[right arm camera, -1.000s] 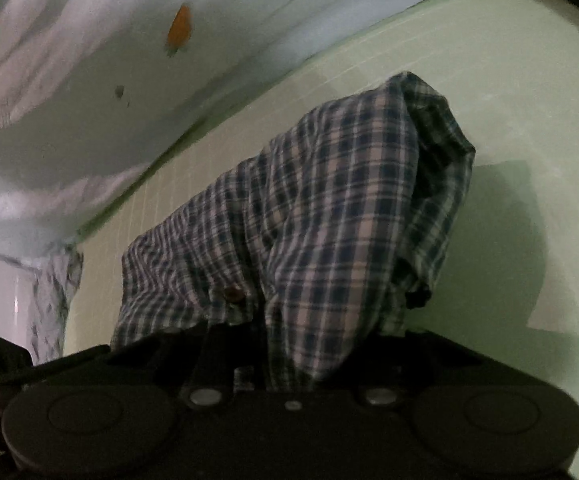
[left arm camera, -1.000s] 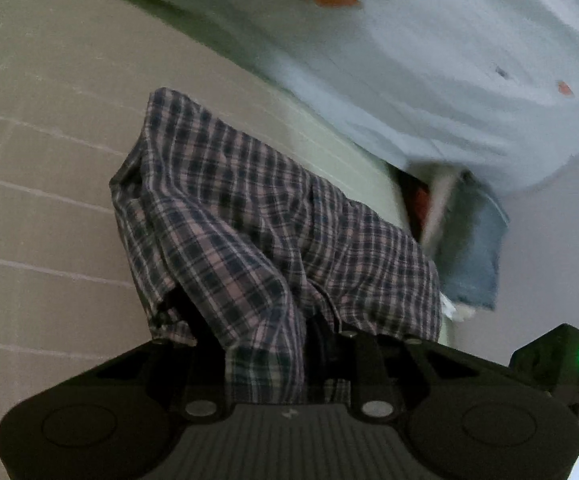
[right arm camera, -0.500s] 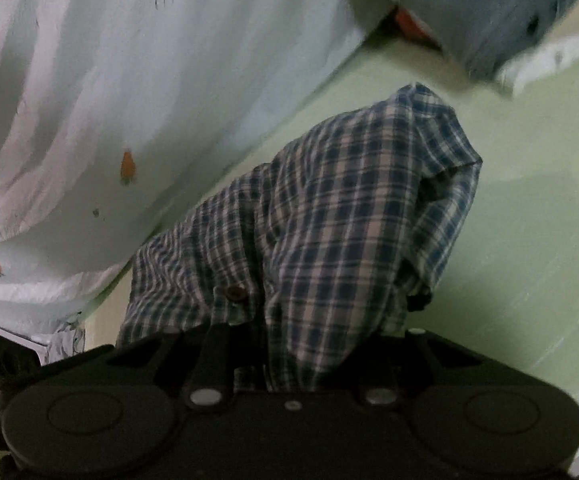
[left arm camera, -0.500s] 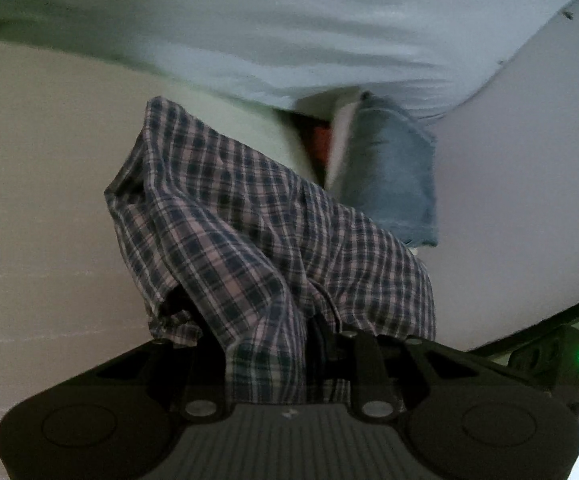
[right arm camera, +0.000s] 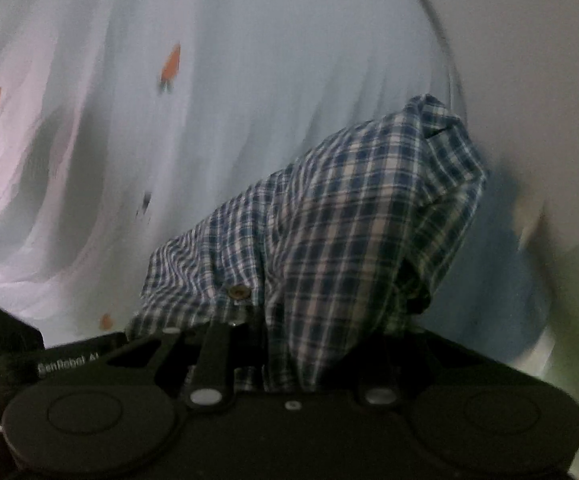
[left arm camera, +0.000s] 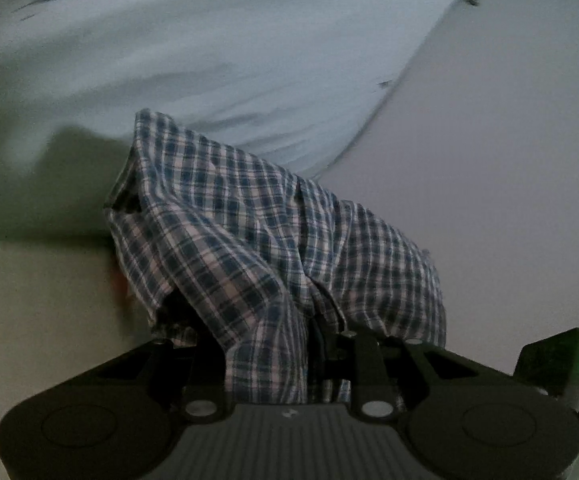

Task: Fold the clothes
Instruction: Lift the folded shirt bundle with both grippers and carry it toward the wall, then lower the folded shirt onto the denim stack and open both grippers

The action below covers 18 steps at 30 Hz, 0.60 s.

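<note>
Plaid shirt [left arm camera: 273, 240] pinched in both tongs, left [left arm camera: 285, 344] and right [right arm camera: 289, 340], draped over each, lifted in front of the pale curtain [right arm camera: 249, 80], probably to spread for folding.

Pale carrot-print sheet [right arm camera: 217, 92], plain wall [left arm camera: 489, 160]

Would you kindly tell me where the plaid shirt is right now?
The plaid shirt is draped over both grippers, covering their fingers at the centre of each wrist view; behind it hangs a pale sheet with orange marks.
</note>
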Each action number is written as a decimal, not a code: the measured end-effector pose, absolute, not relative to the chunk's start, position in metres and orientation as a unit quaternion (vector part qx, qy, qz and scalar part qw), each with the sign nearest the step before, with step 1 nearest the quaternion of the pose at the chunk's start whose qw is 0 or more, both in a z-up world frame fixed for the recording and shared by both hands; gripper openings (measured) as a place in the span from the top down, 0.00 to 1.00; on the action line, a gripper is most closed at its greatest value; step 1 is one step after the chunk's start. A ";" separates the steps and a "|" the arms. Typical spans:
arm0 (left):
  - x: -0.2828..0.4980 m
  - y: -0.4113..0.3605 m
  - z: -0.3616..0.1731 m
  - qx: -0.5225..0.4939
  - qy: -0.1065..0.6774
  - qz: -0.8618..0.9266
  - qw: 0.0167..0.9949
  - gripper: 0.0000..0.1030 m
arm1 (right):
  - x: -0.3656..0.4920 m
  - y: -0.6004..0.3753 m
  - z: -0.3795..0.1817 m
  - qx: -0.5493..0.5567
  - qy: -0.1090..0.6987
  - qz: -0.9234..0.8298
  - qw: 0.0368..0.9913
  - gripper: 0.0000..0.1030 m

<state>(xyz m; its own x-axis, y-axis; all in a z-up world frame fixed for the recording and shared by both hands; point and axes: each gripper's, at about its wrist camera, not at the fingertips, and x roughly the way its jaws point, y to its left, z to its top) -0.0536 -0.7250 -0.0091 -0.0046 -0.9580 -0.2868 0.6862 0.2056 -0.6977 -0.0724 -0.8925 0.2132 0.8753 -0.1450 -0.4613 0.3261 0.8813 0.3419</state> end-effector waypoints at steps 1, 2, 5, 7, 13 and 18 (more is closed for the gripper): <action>-0.053 -0.742 -0.002 -0.183 0.361 -0.609 0.682 0.74 | -0.069 -0.906 0.221 0.194 0.207 -0.127 0.951 0.76; -0.052 -0.755 0.002 -0.181 0.353 -0.611 0.685 0.73 | -0.066 -0.921 0.227 0.185 0.198 -0.131 0.954 0.75; -0.043 -0.798 0.003 -0.157 0.333 -0.594 0.716 0.53 | -0.052 -0.966 0.222 0.188 0.173 -0.164 0.953 0.49; -0.037 -0.817 -0.014 -0.113 0.343 -0.548 0.754 0.41 | -0.038 -0.997 0.201 0.201 0.179 -0.203 0.941 0.32; -0.014 -0.836 -0.073 -0.074 0.401 -0.470 0.783 0.35 | -0.009 -1.050 0.131 0.246 0.230 -0.270 0.902 0.26; -0.015 -0.842 -0.069 -0.057 0.382 -0.468 0.795 0.28 | -0.012 -1.044 0.136 0.230 0.227 -0.272 0.906 0.19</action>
<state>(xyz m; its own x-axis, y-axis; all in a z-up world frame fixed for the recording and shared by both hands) -0.0147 -0.8419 -0.0692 0.2696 -0.7874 -0.5544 0.7000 0.5556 -0.4487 -0.0124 -1.0438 0.1364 0.7484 -0.3891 -0.5371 0.5984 0.7453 0.2939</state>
